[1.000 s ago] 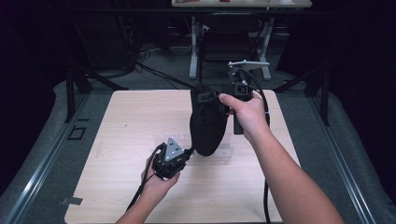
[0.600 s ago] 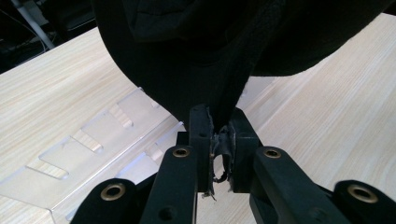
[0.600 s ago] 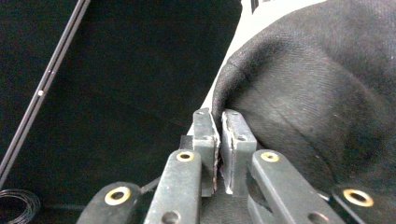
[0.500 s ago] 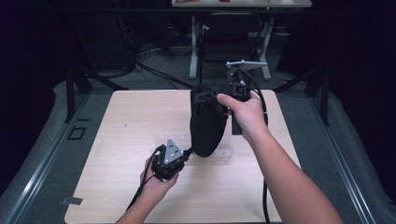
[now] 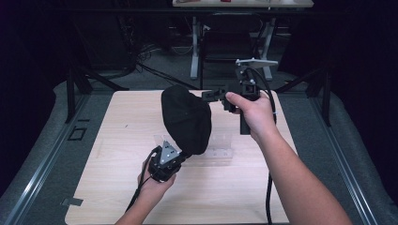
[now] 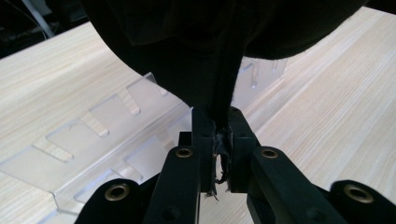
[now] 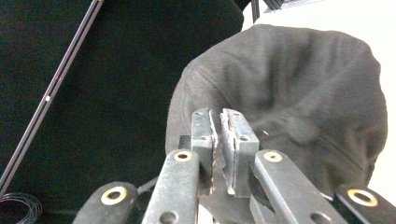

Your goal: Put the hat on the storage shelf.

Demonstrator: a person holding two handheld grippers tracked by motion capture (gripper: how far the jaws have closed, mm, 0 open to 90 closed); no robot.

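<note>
the left gripper [image 5: 184, 157] clamps the lower edge of the black cap [image 5: 186, 119] mid-table; the right gripper [image 5: 210, 95] sits nearly closed, empty, just beside the cap's top.

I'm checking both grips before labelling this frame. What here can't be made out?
- High view: the black cloth covers the left gripper's jaws and part of the clear rack.
- Left gripper view: the top edge cuts off the cloth.
- Right gripper view: the right gripper has nearly closed jaws; whether cloth lies in the narrow gap is unclear.
</note>
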